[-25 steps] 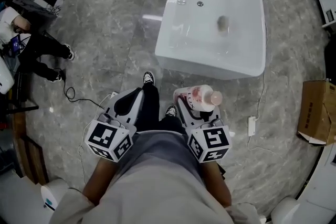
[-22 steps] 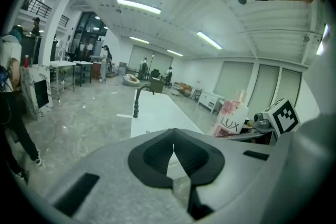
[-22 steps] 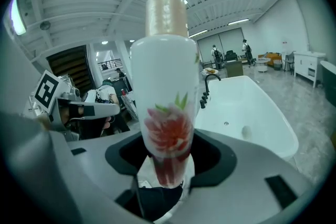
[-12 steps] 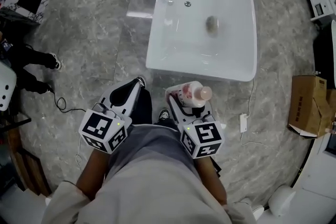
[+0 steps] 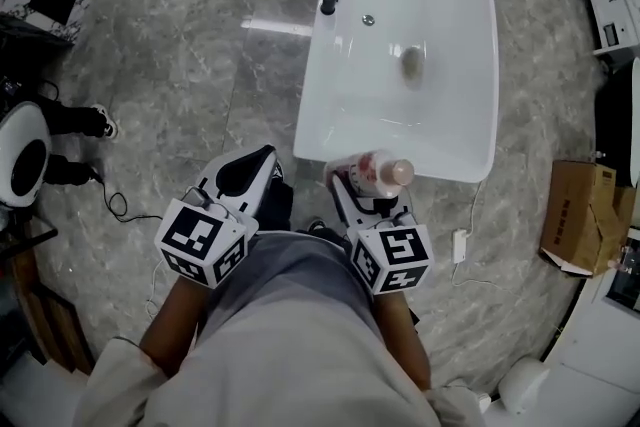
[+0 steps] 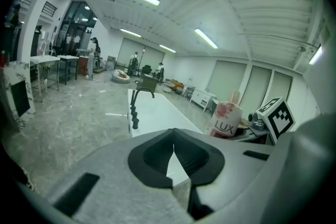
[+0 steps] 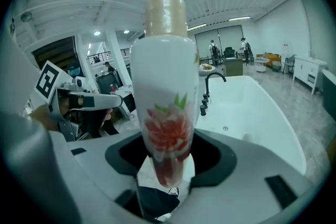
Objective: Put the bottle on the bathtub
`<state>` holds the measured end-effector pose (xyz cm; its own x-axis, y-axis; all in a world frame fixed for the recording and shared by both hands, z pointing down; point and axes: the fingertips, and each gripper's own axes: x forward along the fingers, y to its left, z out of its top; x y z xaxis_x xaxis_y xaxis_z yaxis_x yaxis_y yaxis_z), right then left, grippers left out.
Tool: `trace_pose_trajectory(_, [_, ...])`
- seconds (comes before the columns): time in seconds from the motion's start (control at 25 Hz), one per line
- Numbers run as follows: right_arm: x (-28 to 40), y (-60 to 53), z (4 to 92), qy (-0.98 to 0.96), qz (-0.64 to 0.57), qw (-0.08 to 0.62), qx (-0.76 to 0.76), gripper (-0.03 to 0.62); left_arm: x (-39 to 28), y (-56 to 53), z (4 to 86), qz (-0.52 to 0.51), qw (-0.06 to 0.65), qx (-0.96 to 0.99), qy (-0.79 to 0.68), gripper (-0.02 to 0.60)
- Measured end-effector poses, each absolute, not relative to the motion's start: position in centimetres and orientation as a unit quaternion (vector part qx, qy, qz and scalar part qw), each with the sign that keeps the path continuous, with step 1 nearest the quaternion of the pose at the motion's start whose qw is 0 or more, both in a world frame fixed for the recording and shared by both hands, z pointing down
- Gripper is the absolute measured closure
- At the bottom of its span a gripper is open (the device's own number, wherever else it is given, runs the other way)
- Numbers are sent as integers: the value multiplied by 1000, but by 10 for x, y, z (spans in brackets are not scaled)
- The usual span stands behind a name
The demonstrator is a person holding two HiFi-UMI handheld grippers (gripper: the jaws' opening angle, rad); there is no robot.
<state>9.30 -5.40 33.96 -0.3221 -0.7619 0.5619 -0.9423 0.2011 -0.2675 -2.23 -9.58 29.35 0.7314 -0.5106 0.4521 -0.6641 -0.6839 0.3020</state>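
We're mid-carry: the right gripper (image 7: pixel 167 168) pinches the bottle (image 7: pixel 165 97) near its base, so the body and cap stick out ahead of the jaws. It's held in the air right at the near end of the bathtub (image 5: pixel 455 160). The left gripper (image 6: pixel 172 157) is closed on nothing. Next we'd probably reach forward, stand the bottle flat on the rim, then let go.

Both forearms are held low in front of the torso, side by side, pointing toward the far side. Left gripper (image 5: pixel 243 173): jaws together, tips touching, nothing between them. Right gripper (image 5: pixel 368 180): jaws clamped on the lower body of the bottle (image 7: pixel 165 86). The grippers are about level and apart, not touching. Marker cubes sit at the near ends, over the hands.
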Motion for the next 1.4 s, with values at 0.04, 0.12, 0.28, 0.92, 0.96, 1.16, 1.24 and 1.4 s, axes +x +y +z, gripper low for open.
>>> trace_pose_trajectory(0.04, [89,-63,341,-758,292,158,562,364,-28,-104,294,169,229,902,-326,575])
trace_pose_trajectory(0.12, [81,-79,346,-754,295,162,563,364,-39,-120,295,168,233,901,-325,575])
trace_pose_trajectory(0.28, [67,-110,353,-751,301,167,564,364,-59,-150,300,164,238,901,-325,575])
trace_pose_trajectory(0.92, [81,-175,411,-730,319,175,579,364,-85,-175,332,172,289,890,-309,575])
trace_pose_trajectory(0.96, [82,-177,417,-730,319,177,578,364,-86,-174,334,173,291,887,-313,575])
trace_pose_trajectory(1.16, [79,-192,443,-738,317,195,562,364,-89,-174,337,159,311,881,-318,575])
trace_pose_trajectory(1.24, [76,-198,452,-744,316,203,553,364,-88,-173,338,161,311,880,-321,575])
trace_pose_trajectory(1.4, [72,-203,463,-755,311,227,531,364,-83,-168,337,153,318,874,-333,575])
